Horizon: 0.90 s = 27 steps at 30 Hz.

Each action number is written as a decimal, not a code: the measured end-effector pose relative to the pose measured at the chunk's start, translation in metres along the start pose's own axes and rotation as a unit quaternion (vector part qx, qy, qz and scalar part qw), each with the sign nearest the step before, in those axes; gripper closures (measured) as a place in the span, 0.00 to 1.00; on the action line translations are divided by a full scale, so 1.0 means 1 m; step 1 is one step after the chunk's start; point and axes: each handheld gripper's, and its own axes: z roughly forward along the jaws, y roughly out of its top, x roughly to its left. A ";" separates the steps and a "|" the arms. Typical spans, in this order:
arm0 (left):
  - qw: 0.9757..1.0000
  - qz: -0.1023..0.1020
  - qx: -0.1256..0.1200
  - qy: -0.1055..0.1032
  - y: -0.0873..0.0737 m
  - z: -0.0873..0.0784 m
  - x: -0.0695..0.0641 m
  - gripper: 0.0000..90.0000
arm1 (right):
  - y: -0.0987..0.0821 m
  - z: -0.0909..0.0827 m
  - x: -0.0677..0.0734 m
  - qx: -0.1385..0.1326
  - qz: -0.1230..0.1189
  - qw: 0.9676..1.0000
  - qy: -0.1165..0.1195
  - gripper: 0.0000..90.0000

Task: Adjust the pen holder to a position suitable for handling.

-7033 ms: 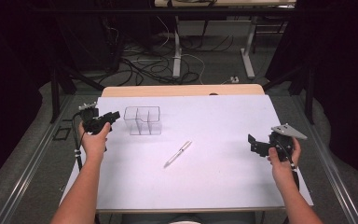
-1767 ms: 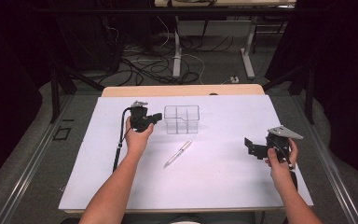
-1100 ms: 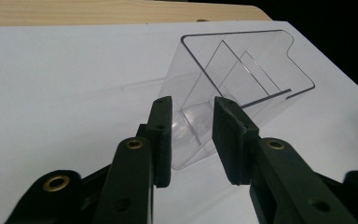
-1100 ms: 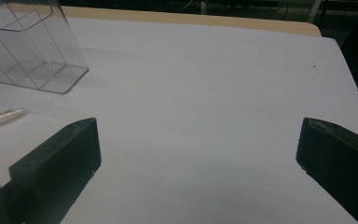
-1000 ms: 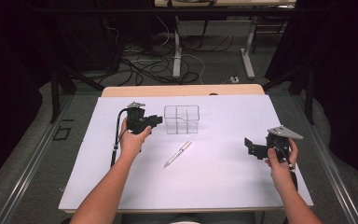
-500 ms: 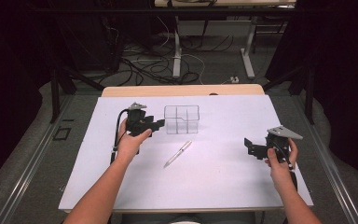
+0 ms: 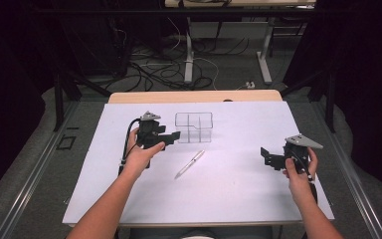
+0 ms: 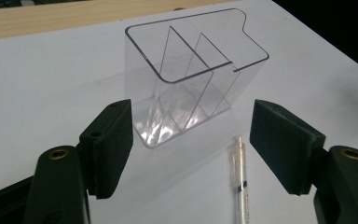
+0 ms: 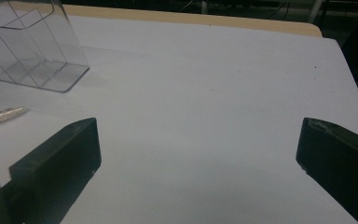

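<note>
My white table sheet (image 7: 238, 184) is evenly and brightly lit from overhead against a dark, dim room beyond it, with soft glare inside the clear organizer (image 8: 186, 88) and my near jaws slightly blurred.

I see a white counter (image 7: 229, 189) with a wooden strip along its far edge; a clear divided box (image 7: 194, 127) stands on it; a pen (image 7: 189, 164) lies just nearer.

Left tongs (image 7: 171, 135) jaws spread wide, hand raised mid-table; right tongs (image 7: 264, 155) agape, held low at right.
</note>
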 end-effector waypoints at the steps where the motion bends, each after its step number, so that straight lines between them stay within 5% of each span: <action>1: 1.000 -0.001 0.002 -0.005 -0.001 0.000 0.000 0.34 | 0.000 -0.001 0.001 0.003 0.003 1.000 -0.001 0.00; 14: 0.998 0.031 0.056 -0.010 -0.005 0.009 -0.016 0.17 | 0.000 0.000 0.001 0.002 -0.003 1.000 0.003 0.00; 19: 0.995 0.043 0.092 -0.012 -0.007 0.014 -0.019 0.15 | -0.001 0.001 0.000 0.001 -0.007 1.000 0.005 0.00; 20: 0.995 0.033 0.094 -0.016 -0.008 0.016 -0.021 0.15 | -0.001 0.001 0.001 0.002 -0.005 1.000 0.005 0.00; 27: 0.990 0.058 0.124 -0.023 -0.012 0.024 -0.030 0.05 | -0.001 0.002 0.003 0.005 -0.005 1.000 0.006 0.00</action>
